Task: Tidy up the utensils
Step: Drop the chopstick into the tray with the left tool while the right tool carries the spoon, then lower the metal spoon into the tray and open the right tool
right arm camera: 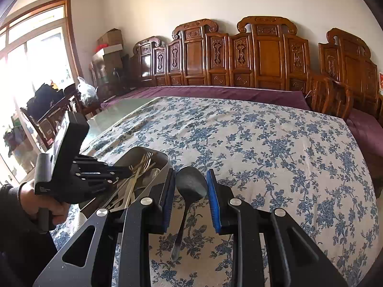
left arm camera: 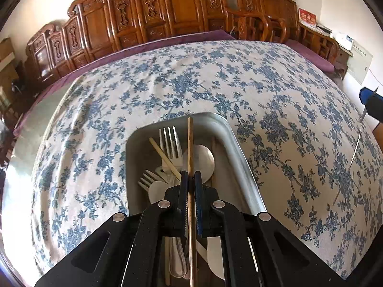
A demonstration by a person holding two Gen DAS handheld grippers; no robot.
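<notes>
We see a desk [left arm camera: 263, 83] draped in a white cloth with blue flowers, carved wooden chairs [right arm camera: 263, 55] lined along the pale wall behind it, and a bright window [right arm camera: 31, 71] off to the left. A metal tray [left arm camera: 241, 157] sits on the cloth, with forks [left arm camera: 170, 148], a pale spoon [left arm camera: 203, 160] and loose chopsticks in it. Our left claw [left arm camera: 191, 179] is clamped on a single wooden chopstick [left arm camera: 190, 143], which runs out between the pads above the tray. Our right claw [right arm camera: 190, 198] stands parted, not gripping; a dark spoon [right arm camera: 190, 186] lies on the cloth between its pads, just right of the tray.
</notes>
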